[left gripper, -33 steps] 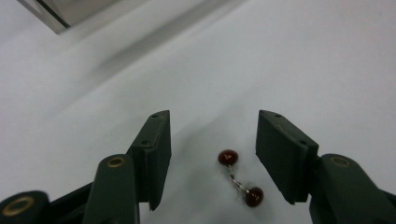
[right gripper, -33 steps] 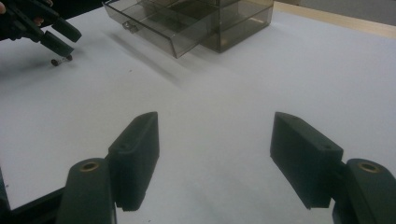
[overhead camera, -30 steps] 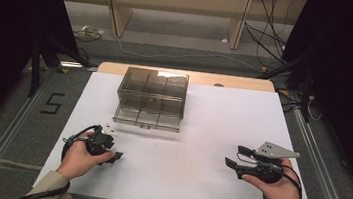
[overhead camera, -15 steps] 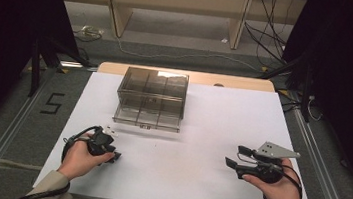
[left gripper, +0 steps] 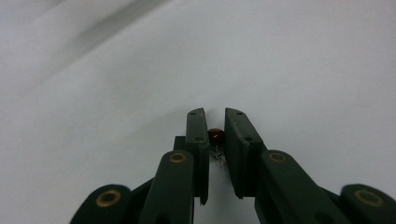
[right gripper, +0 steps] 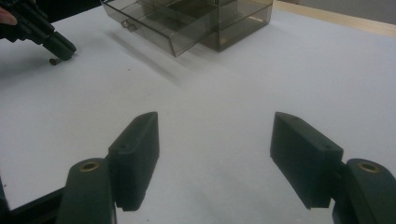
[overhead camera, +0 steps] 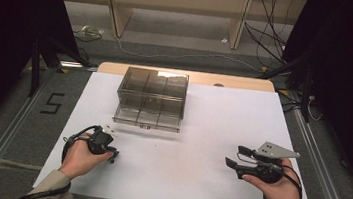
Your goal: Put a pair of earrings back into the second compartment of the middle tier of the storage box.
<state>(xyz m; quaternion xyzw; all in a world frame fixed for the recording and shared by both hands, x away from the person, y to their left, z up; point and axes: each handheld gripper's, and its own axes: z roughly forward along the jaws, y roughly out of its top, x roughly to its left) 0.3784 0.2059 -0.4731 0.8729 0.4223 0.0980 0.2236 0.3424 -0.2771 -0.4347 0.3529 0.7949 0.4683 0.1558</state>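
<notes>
Closing left hand-held gripper (left gripper: 215, 122) | small round reddish-brown bead (left gripper: 216, 136) between jaws

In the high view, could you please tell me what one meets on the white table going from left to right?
Left gripper → clear drawer box → right gripper.

A black "5" marks the floor (overhead camera: 22, 112) left of the table.
</notes>
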